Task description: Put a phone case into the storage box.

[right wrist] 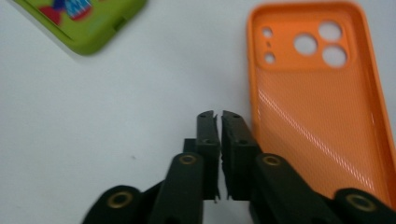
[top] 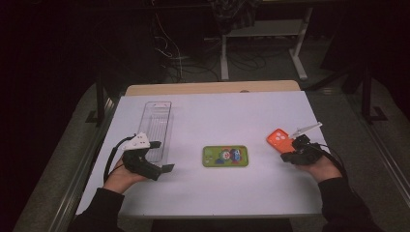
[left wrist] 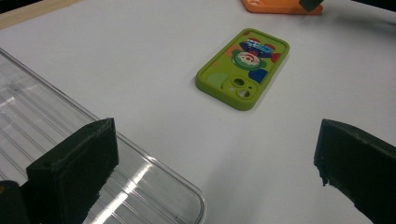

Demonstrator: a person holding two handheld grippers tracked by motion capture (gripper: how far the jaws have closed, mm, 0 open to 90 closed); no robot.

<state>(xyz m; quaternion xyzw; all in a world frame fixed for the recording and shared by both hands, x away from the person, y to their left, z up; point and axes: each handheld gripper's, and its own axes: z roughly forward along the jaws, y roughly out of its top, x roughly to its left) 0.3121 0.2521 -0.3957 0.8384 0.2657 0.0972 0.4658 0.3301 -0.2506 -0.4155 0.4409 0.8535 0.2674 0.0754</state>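
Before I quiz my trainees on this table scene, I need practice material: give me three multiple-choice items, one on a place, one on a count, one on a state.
1. Where does the green cartoon-printed phone case lie?
A. in the tray
B. on the white table between the grippers
C. on the orange case

2. How many phone cases are on the table?
A. one
B. two
C. three

3. How do the right gripper jaws stand?
A. wide open
B. shut on the green case
C. shut, holding nothing

Answers: 1 B, it lies mid-table, apart from the clear ribbed plastic tray. 2 B, the green one and the orange phone case. 3 C, the jaws meet beside the orange case.
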